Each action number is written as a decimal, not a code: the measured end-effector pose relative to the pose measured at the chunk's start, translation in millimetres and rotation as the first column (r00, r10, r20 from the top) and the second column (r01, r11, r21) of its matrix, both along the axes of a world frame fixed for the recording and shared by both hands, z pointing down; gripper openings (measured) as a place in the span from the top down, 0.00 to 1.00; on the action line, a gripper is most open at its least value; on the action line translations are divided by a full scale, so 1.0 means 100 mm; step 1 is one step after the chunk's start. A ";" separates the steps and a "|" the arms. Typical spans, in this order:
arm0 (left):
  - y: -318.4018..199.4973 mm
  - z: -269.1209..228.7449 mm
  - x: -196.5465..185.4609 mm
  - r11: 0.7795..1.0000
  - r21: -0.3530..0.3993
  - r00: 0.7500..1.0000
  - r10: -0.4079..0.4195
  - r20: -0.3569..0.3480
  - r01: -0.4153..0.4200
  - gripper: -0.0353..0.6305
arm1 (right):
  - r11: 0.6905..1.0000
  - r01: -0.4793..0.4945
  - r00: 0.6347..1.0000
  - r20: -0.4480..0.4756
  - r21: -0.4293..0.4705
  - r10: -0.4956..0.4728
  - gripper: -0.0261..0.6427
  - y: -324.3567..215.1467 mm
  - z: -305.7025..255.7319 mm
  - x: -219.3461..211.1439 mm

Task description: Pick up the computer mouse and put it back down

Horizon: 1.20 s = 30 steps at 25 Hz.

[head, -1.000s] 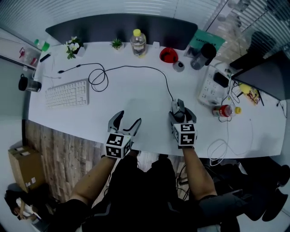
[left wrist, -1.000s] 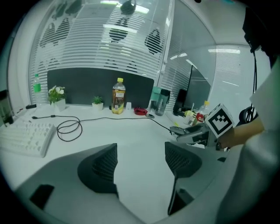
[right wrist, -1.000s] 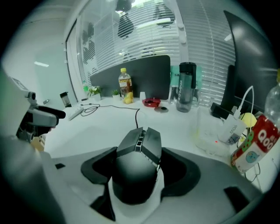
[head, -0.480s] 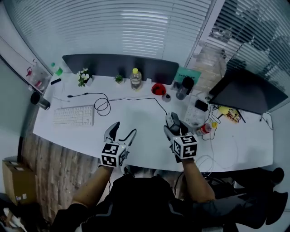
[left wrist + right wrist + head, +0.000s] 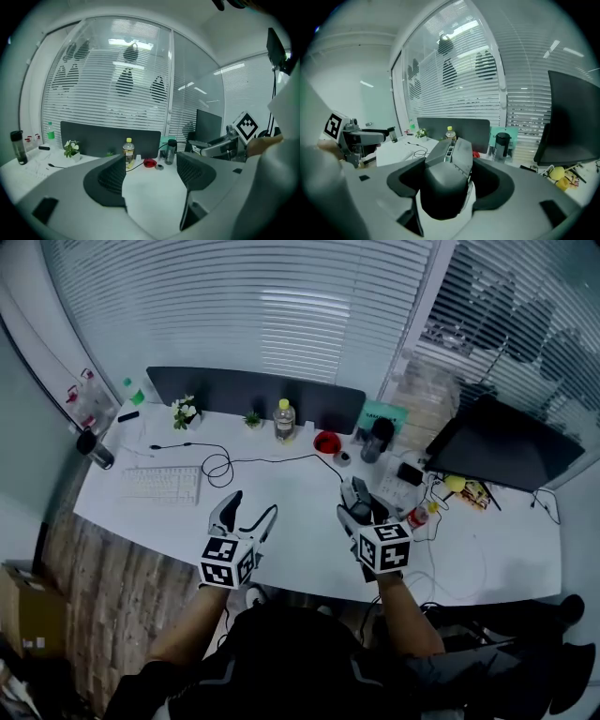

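The right gripper (image 5: 360, 512) is clamped on the sides of the computer mouse (image 5: 446, 185), which is held above the table (image 5: 300, 486) near its front edge; how high is hard to judge. The mouse's long axis runs along the gripper, nose toward 12 o'clock. Its cable (image 5: 281, 459) trails toward 10 o'clock to a loop beside the keyboard (image 5: 161, 486). The left gripper (image 5: 253, 506) hangs at the mouse's 9 o'clock, jaws apart and empty. A bottle (image 5: 285, 418), red bowl (image 5: 327, 442) and dark flask (image 5: 379, 435) line the far edge at 12 o'clock. A small can (image 5: 420, 515) stands close at 3 o'clock. Bare table lies between the grippers.
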<state>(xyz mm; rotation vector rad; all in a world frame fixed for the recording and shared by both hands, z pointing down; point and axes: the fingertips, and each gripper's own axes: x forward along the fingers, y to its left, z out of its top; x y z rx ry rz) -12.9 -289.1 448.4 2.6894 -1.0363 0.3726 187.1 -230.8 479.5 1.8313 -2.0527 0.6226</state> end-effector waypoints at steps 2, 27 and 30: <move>0.00 -0.03 -0.02 1.000 0.005 1.000 -0.013 -0.001 0.013 0.42 | 1.000 0.007 1.000 0.002 0.006 -0.007 0.51 0.00 -0.04 -0.01; -0.14 0.12 -1.65 0.942 -0.010 0.941 -0.333 0.055 0.334 0.42 | 0.937 0.349 0.936 0.039 -0.003 -0.349 0.51 -0.74 -0.01 -1.68; -0.18 0.19 -1.77 0.940 -0.034 0.940 -0.336 0.058 0.339 0.42 | 0.933 0.359 0.933 0.043 -0.029 -0.357 0.51 -0.82 0.11 -1.83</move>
